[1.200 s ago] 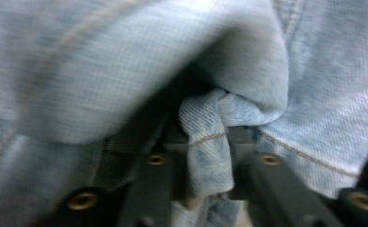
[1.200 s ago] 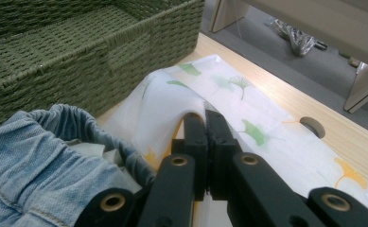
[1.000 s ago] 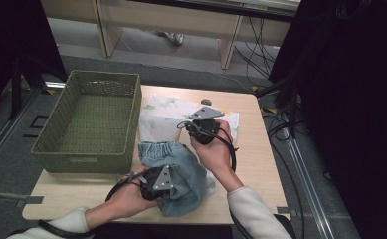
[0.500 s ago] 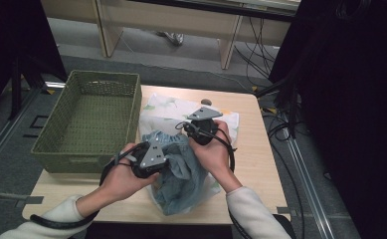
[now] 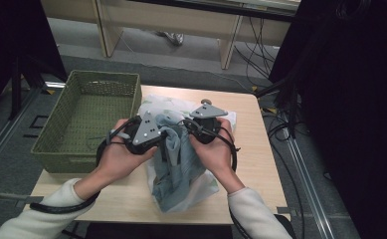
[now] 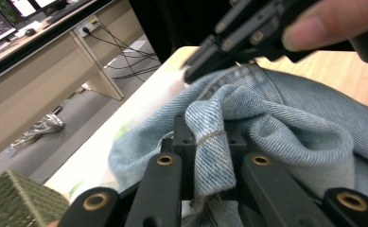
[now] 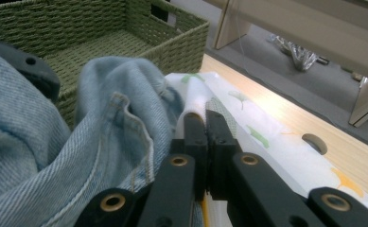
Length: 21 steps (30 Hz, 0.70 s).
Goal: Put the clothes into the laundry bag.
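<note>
A light blue denim garment [image 5: 181, 162] hangs bunched between both hands over the wooden table [image 5: 250, 149]. My left gripper [image 5: 153, 134] is shut on a thick fold of the denim [image 6: 248, 123], which wraps over the left gripper [image 6: 210, 142] between its jaws. My right gripper [image 5: 201, 124] is shut at the garment's far edge, and from the left gripper view the right gripper [image 6: 196, 73] pinches the waistband. In the right gripper view the right gripper [image 7: 205, 118] has its jaws pressed together, denim [image 7: 101, 127] on one side and a white leaf-print cloth [image 7: 267, 137] bunched at the tips.
A green woven basket [image 5: 89, 117] stands empty at the table's left, close to my left hand. The white leaf-print cloth [image 5: 156, 105] lies under the garment and reaches the front edge. A desk and cables stand on the floor beyond the table.
My left gripper has risen from the front edge and moved toward the right gripper, lifting the denim with it. The garment went from lying flat to hanging bunched. The right gripper has hardly moved.
</note>
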Motion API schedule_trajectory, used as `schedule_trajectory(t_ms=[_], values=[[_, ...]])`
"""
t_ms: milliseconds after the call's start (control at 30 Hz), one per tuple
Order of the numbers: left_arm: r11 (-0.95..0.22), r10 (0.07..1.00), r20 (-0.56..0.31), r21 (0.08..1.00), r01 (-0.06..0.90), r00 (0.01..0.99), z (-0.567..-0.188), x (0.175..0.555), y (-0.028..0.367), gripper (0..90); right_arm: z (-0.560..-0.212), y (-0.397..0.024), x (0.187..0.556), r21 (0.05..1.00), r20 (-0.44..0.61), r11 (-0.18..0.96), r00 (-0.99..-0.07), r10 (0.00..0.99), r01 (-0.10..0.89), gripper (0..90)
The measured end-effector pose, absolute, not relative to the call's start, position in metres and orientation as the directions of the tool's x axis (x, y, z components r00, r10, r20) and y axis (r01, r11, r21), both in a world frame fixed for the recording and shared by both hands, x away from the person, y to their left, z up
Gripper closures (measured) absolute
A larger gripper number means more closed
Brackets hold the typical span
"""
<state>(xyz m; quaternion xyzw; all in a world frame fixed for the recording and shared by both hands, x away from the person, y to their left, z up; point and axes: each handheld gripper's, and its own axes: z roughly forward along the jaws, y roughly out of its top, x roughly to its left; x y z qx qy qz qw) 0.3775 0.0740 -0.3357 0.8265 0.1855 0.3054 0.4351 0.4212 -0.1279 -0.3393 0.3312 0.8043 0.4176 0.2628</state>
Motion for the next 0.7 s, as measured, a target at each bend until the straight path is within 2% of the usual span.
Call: schedule_trajectory(t_ms=[100,233,400,567,633,700], values=[[-0.579,0.545,0.353,0.814,0.037,0.761,-0.347,0.379,0.066,81.0,-0.342,-0.126,0.422,0.84,-0.139,0.434,-0.645,0.752,0.326,90.0],[-0.599,0.511,0.324,0.798,0.06,0.796,-0.372,0.389,0.049,80.6,-0.346,-0.124,0.423,0.832,-0.133,0.441,-0.651,0.747,0.336,90.0],[-0.599,0.517,0.264,0.791,0.123,0.814,-0.397,0.404,0.034,80.4,-0.349,-0.127,0.425,0.831,-0.12,0.43,-0.64,0.759,0.354,90.0],[-0.587,0.512,0.234,0.797,0.138,0.827,-0.408,0.409,0.025,78.8,-0.354,-0.13,0.429,0.821,-0.118,0.432,-0.631,0.767,0.372,90.0],[-0.573,0.513,0.212,0.806,0.147,0.832,-0.406,0.407,0.029,73.8,-0.355,-0.133,0.431,0.817,-0.119,0.438,-0.634,0.764,0.374,90.0],[-0.569,0.516,0.215,0.81,0.144,0.829,-0.403,0.406,0.035,60.9,-0.355,-0.136,0.432,0.817,-0.117,0.433,-0.626,0.771,0.381,90.0]])
